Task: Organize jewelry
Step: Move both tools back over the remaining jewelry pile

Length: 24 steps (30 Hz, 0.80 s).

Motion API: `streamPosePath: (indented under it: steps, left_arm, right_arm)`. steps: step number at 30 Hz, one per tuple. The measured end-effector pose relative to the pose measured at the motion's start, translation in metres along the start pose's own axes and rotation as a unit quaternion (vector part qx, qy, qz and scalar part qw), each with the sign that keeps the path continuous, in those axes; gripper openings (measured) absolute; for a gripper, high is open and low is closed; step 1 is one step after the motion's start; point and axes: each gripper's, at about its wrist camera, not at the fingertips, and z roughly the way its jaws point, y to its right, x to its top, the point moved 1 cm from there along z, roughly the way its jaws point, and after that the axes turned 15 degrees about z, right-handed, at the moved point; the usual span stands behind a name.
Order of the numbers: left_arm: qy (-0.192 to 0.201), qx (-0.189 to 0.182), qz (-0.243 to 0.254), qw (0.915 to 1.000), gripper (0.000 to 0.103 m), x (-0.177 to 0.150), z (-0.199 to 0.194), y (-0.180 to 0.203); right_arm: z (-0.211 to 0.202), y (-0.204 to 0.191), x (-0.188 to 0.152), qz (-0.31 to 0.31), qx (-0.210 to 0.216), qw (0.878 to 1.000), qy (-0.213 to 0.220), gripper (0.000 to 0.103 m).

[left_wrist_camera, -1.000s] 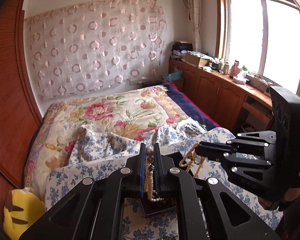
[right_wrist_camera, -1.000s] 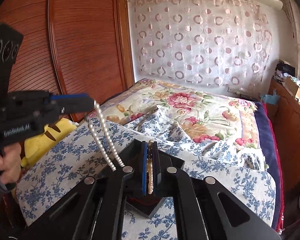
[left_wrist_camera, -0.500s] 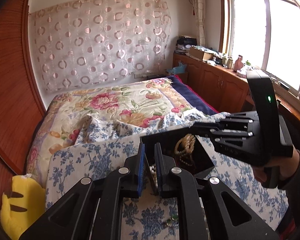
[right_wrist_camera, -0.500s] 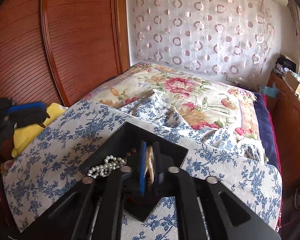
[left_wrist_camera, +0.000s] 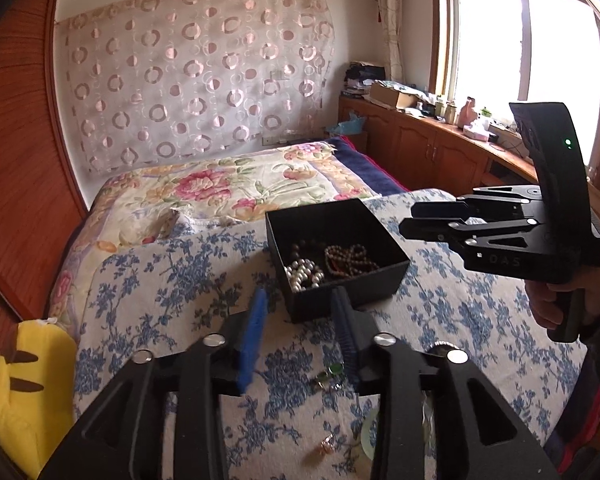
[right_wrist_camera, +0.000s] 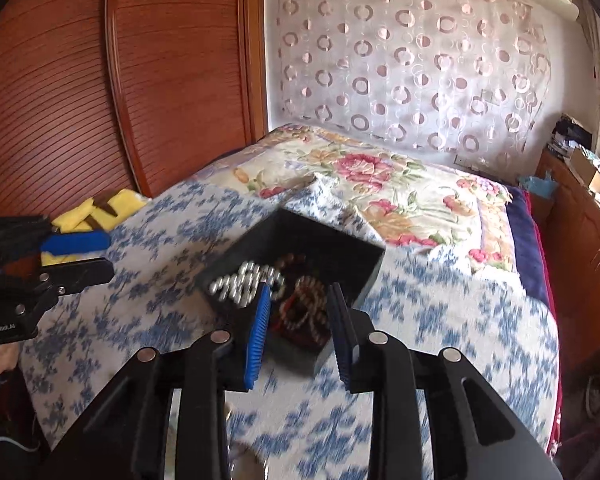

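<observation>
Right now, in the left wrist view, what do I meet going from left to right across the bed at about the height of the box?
Yellow plush toy → blue-flowered cloth → black box holding the pearl necklace and then the brown bead necklace → right tool, held in a hand.

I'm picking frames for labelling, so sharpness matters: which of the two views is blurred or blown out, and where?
Left wrist view: sharp on the black box and pearl necklace, but the window is blown out to white. Right wrist view: motion blur smears the blue floral cloth and the pearls, while the far curtain is clearer. Both views bend straight edges, fisheye style.
</observation>
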Motion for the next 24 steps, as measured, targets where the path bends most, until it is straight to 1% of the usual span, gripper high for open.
streamPosePath:
  steps: [4, 5, 6, 8, 10, 17, 24]
  left_arm:
    - [-0.008, -0.005, 0.000, 1.0000, 0.042, -0.010, 0.002, 0.007]
    - [-0.010, -0.008, -0.001, 0.9999, 0.044, -0.012, 0.002, 0.009]
    - [-0.011, -0.011, -0.002, 0.9999, 0.046, -0.016, 0.002, 0.011]
    - [-0.015, -0.014, -0.002, 0.9998, 0.048, -0.022, 0.003, 0.014]
    - [-0.020, -0.018, -0.006, 0.9996, 0.048, -0.029, 0.004, 0.016]
    - [-0.029, -0.032, -0.025, 0.9988, 0.048, -0.046, 0.005, 0.023]
    - [-0.043, -0.051, -0.033, 0.9972, 0.048, -0.062, 0.013, 0.037]
  right_arm:
    - [-0.006, 0.005, -0.028, 0.008, 0.003, 1.000, -0.019, 0.032]
    - [-0.007, 0.005, -0.034, 0.009, 0.004, 1.000, -0.021, 0.026]
    - [-0.009, 0.007, -0.043, 0.011, 0.008, 1.000, -0.026, 0.023]
    - [-0.011, 0.009, -0.053, 0.016, 0.009, 0.999, -0.037, 0.021]
    - [-0.011, 0.009, -0.065, 0.016, 0.011, 0.999, -0.047, 0.016]
    - [-0.016, 0.004, -0.098, 0.011, 0.019, 0.997, -0.075, 0.015]
    - [-0.016, 0.011, -0.111, 0.021, 0.017, 0.995, -0.091, 0.015]
